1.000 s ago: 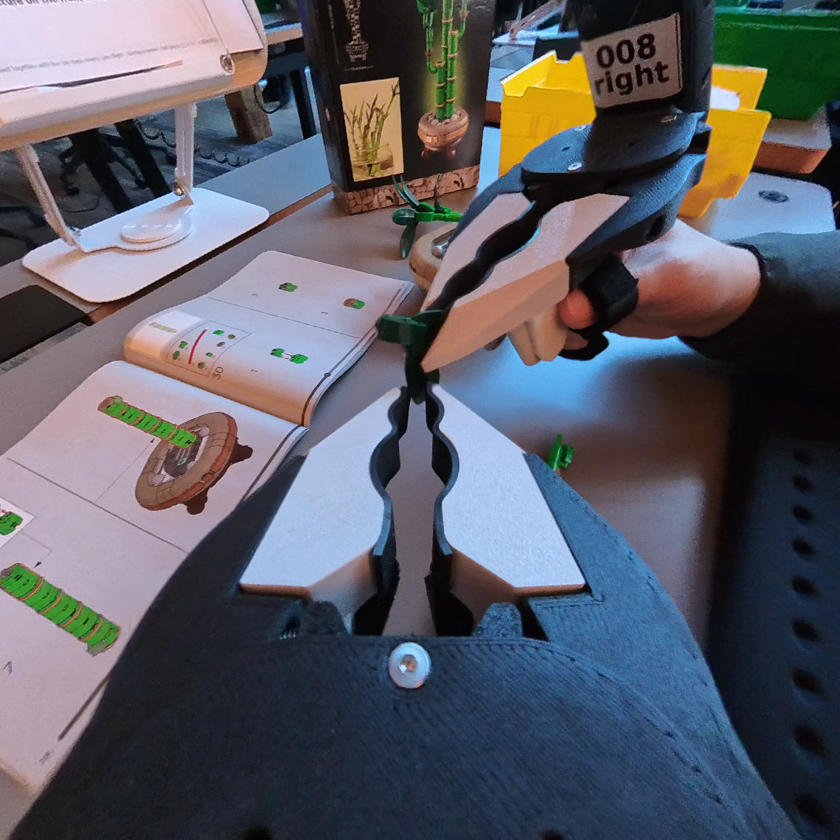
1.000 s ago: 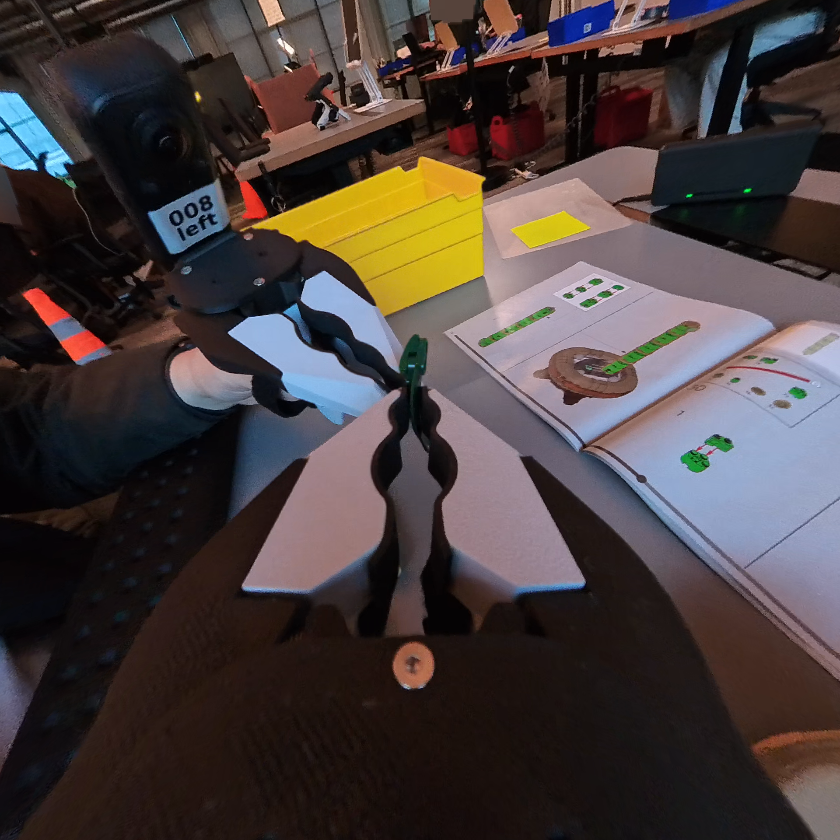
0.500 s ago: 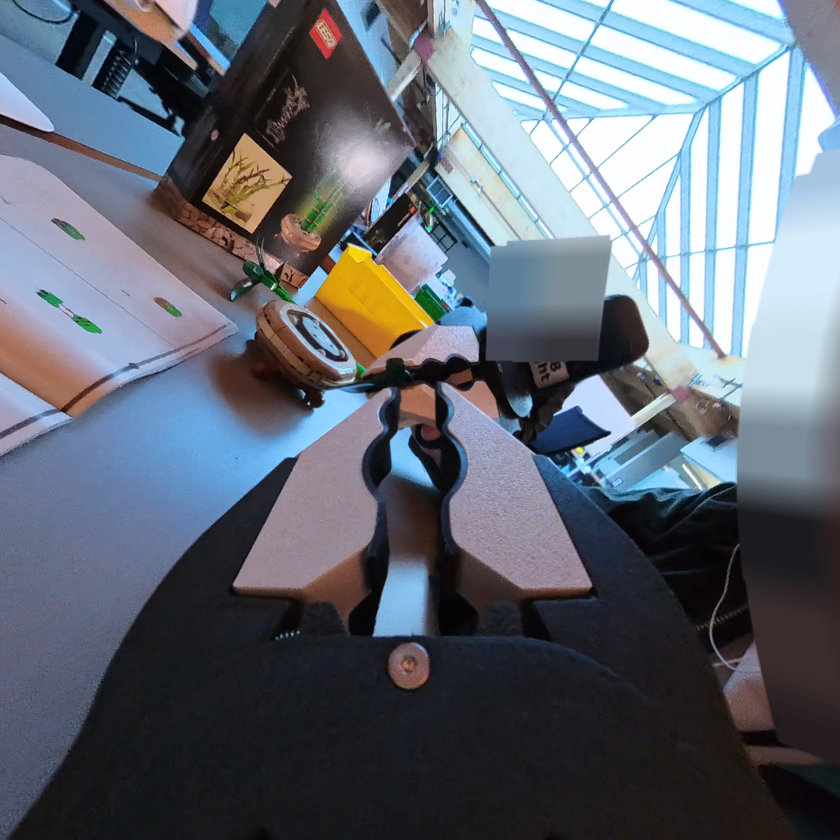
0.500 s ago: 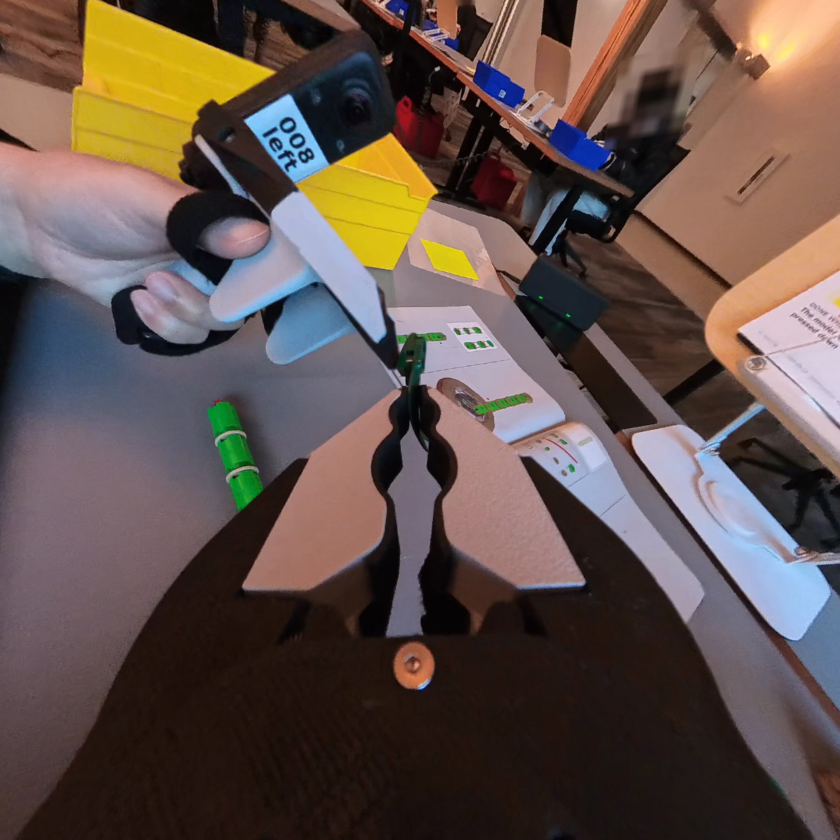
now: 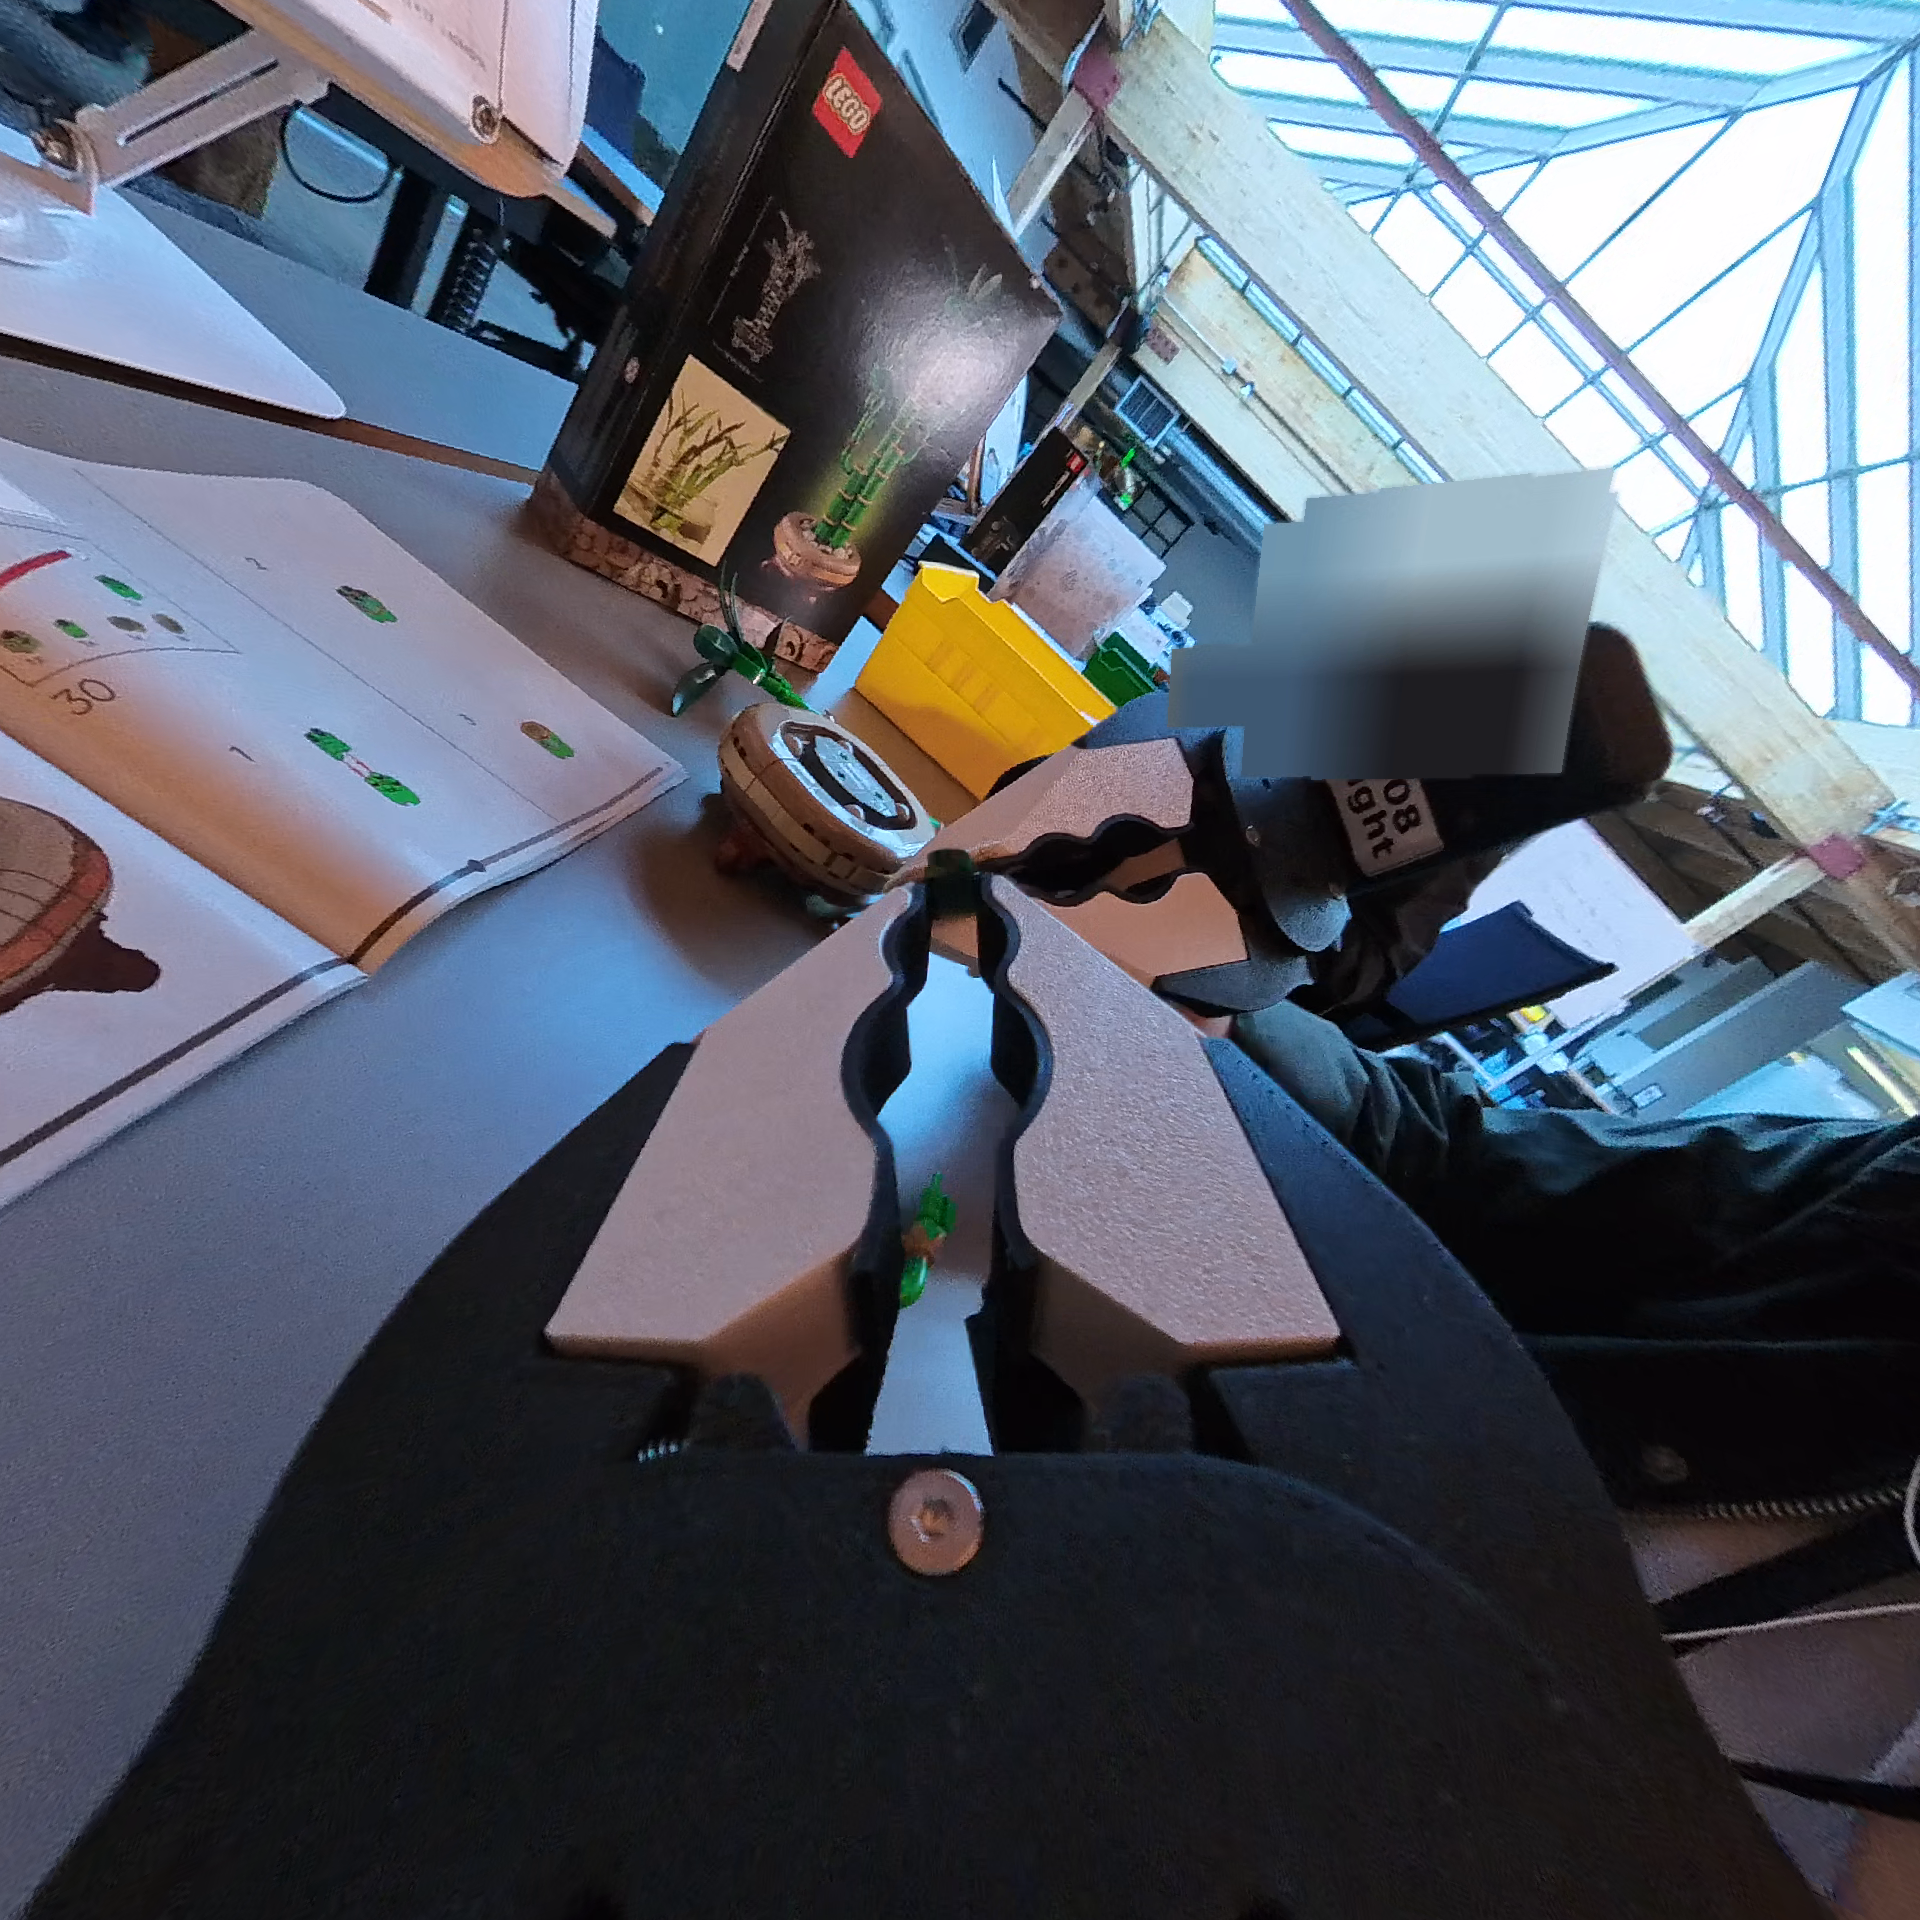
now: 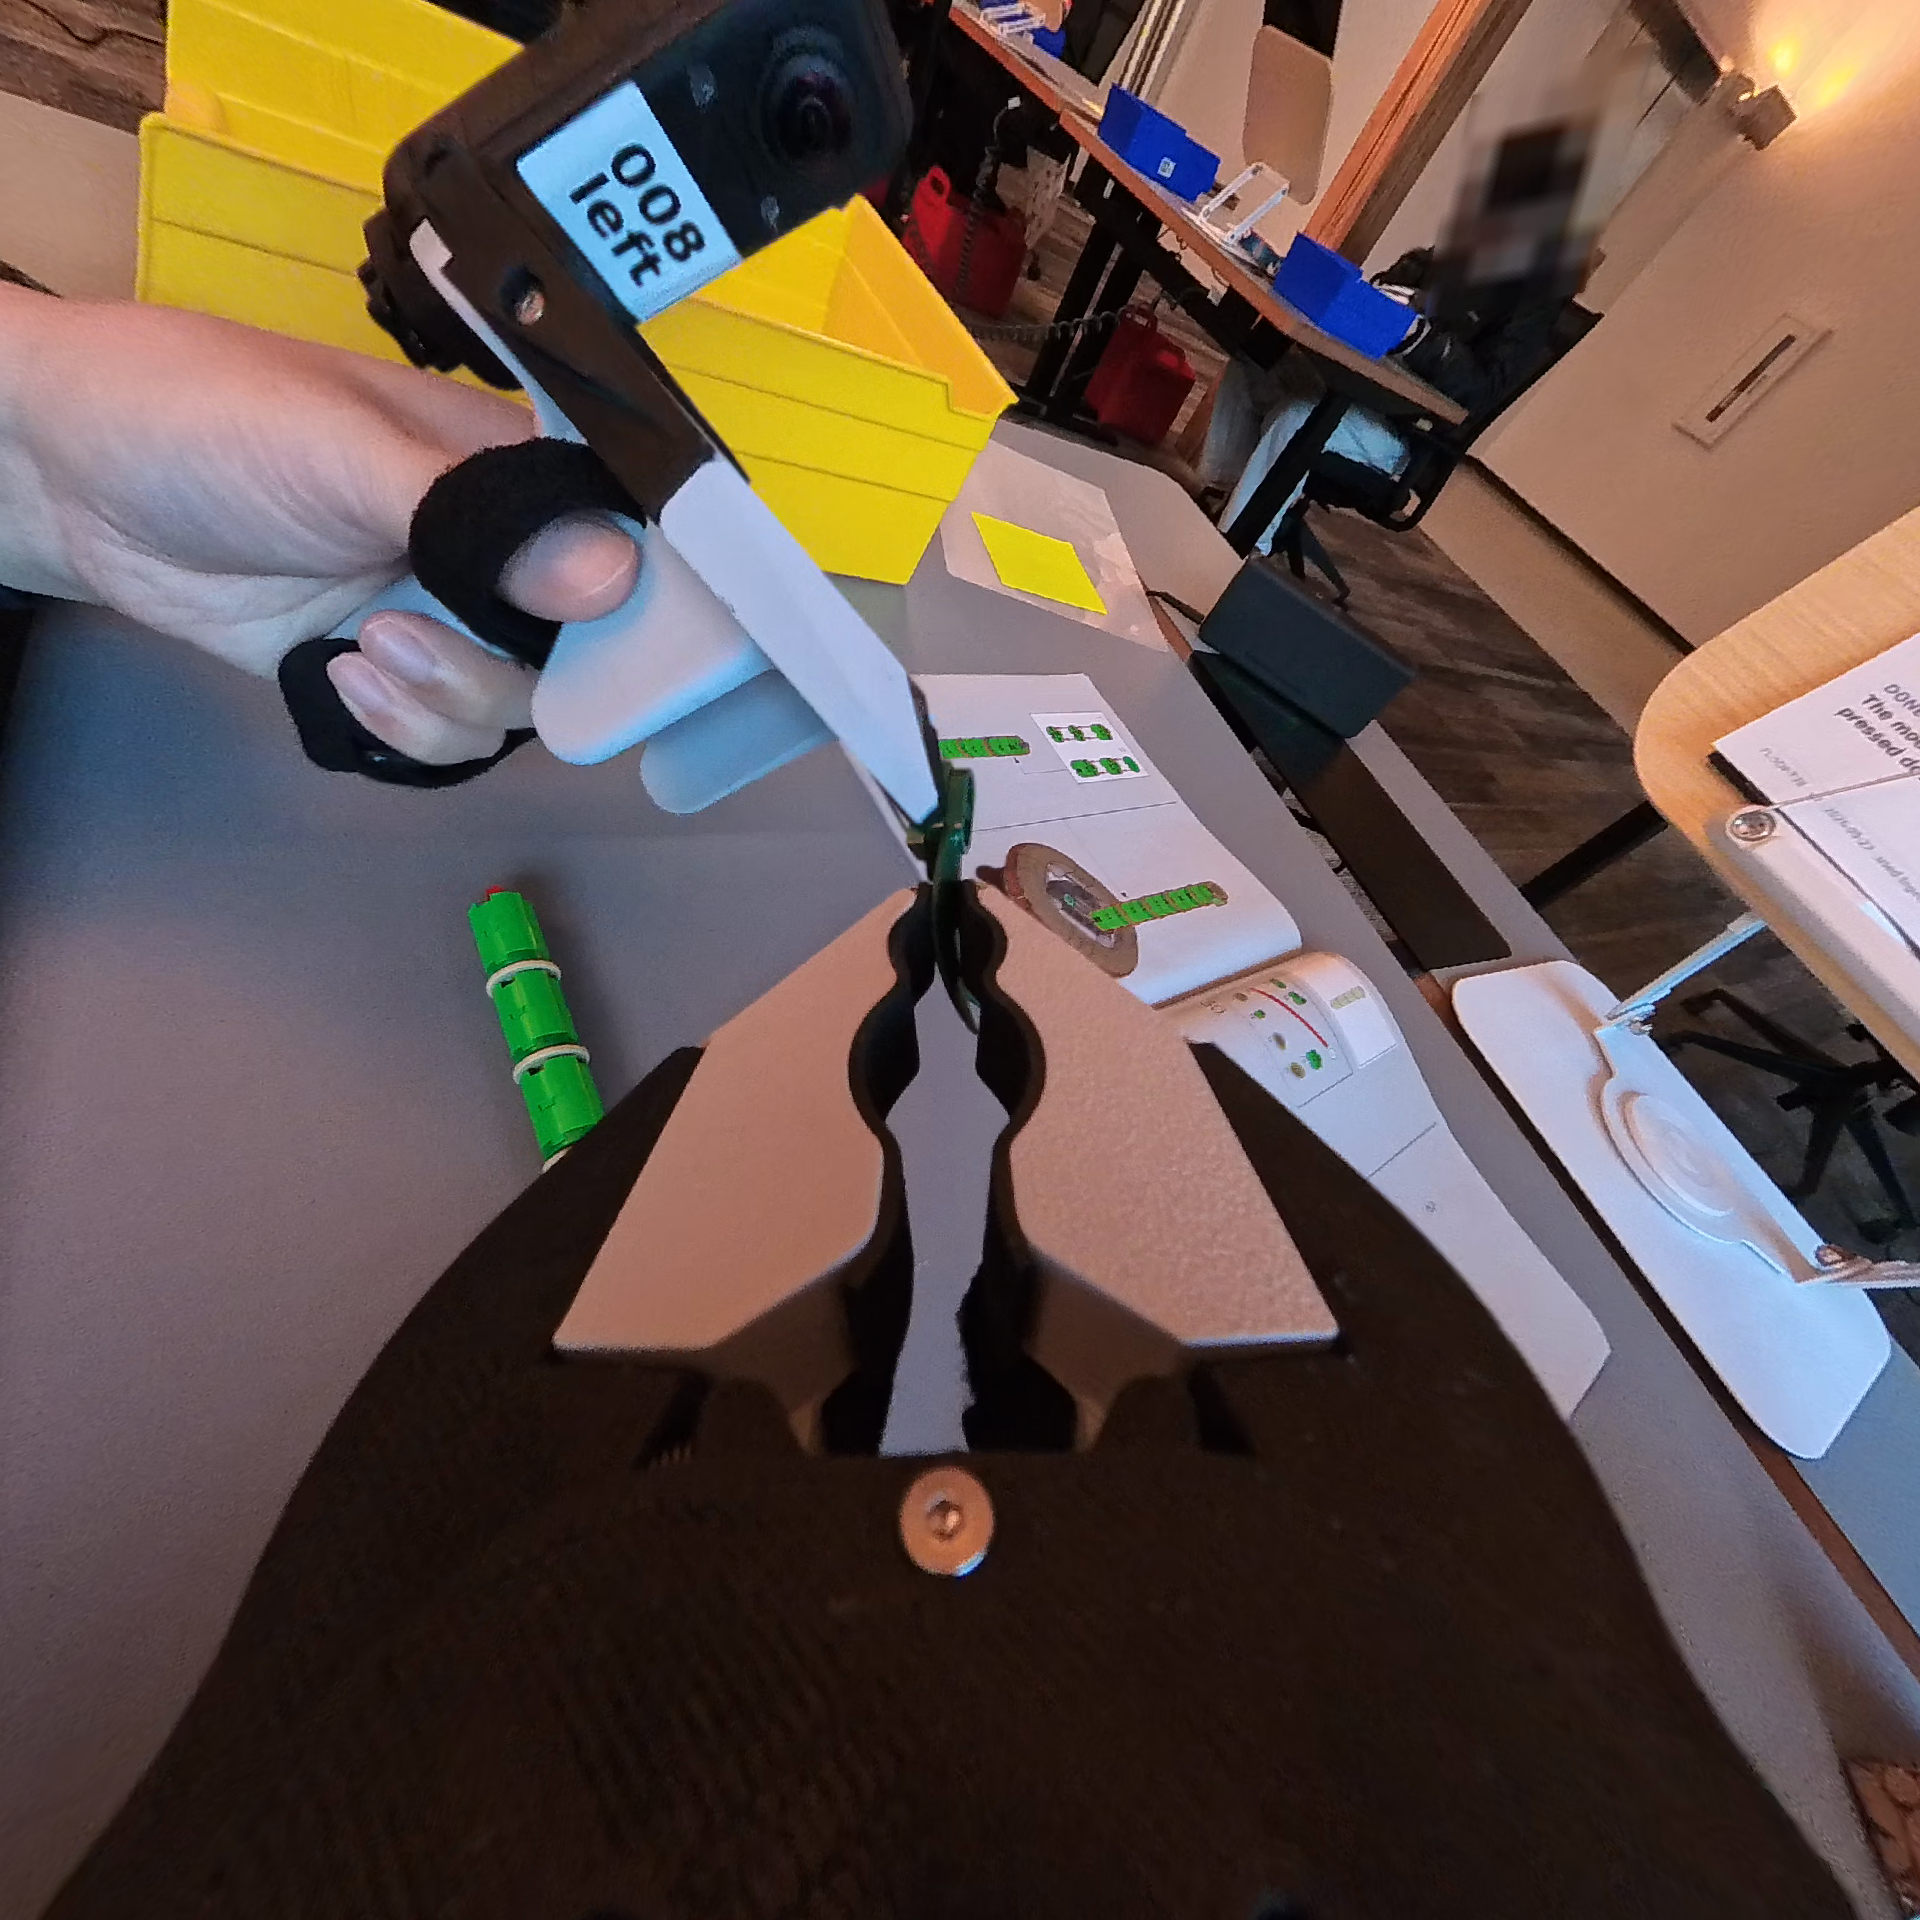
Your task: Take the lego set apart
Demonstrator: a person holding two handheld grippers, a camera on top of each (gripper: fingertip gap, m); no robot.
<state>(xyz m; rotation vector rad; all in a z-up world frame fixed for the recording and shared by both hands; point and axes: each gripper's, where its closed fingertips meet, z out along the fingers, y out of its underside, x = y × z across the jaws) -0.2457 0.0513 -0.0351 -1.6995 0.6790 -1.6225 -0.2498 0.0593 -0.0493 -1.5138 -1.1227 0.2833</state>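
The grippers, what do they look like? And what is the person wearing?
Each gripper, left gripper and right gripper, has a black body, two pale wedge-shaped fingers with wavy black inner edges, and a silver screw. A white sticker marks the left one. Black finger loops and a dark sleeve show.

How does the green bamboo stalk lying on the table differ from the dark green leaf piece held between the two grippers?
The bamboo stalk is bright green, thick and ringed; the leaf piece is dark green, thin and flat. The stalk lies loose on the table; the leaf piece is held in the air by the left gripper and the right gripper. Both are plant parts.
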